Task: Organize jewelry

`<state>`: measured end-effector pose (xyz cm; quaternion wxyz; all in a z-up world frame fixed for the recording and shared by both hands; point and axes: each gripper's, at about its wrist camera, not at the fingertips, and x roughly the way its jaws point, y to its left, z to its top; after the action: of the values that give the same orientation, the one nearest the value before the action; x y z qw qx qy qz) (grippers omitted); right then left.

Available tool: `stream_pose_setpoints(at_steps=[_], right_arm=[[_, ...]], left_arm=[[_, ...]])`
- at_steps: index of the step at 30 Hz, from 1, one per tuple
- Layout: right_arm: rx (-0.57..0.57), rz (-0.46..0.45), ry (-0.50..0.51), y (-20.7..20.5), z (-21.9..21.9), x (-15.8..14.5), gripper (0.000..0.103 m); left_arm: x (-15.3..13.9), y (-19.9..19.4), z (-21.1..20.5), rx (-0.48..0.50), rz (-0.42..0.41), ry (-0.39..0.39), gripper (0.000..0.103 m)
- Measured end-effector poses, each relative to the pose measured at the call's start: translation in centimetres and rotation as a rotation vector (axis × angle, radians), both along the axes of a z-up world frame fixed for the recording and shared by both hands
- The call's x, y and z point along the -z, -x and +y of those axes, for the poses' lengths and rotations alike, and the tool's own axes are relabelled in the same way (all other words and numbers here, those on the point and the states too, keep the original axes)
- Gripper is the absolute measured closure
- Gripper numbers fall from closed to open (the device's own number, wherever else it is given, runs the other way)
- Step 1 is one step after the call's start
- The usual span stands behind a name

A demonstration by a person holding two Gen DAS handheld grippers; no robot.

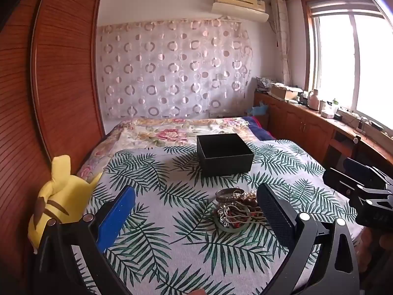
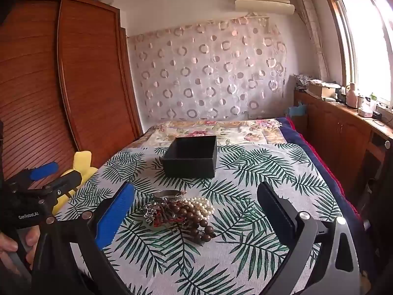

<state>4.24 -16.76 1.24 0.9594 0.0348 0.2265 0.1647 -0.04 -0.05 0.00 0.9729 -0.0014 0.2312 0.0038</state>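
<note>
Palm-print bedspread [image 2: 245, 221]: both grippers, left gripper [image 1: 196, 204], right gripper [image 2: 196, 204], jaws wide, empty, above jewelry pile [image 2: 181, 211].

1. Daylight enters through the window [image 1: 353, 59] on the right side of both views; its panes are blown out to plain white.
2. The room is evenly and fairly brightly lit, and shadows on the leaf-print cloth [image 1: 172, 221] are soft and faint.
3. Fisheye distortion bends the wardrobe [image 2: 49, 86] and the ceiling lines into curves (strongest at the edges).
4. The corners darken to black.
5. Fine detail looks slightly soft and grainy throughout.
</note>
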Motion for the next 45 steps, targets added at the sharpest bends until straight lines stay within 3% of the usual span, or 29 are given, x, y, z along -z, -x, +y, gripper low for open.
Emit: stream_pose_setpoints(at_steps=[13, 27, 45], right_arm=[[0.001, 0.0, 0.001, 0.0, 0.0, 0.1, 0.002], [0.0, -0.002, 0.002, 0.0, -0.1, 0.1, 0.002], [0.0, -0.002, 0.001, -0.1, -0.2, -0.1, 0.002]], left_arm=[[-0.4, 0.0, -0.1, 0.0, -0.006, -0.002, 0.007], [-3.4, 0.5, 0.6, -0.004, -0.022, -0.001, 0.007], [-3.0, 0.6, 0.5, -0.004, -0.03, -0.005, 0.007]])
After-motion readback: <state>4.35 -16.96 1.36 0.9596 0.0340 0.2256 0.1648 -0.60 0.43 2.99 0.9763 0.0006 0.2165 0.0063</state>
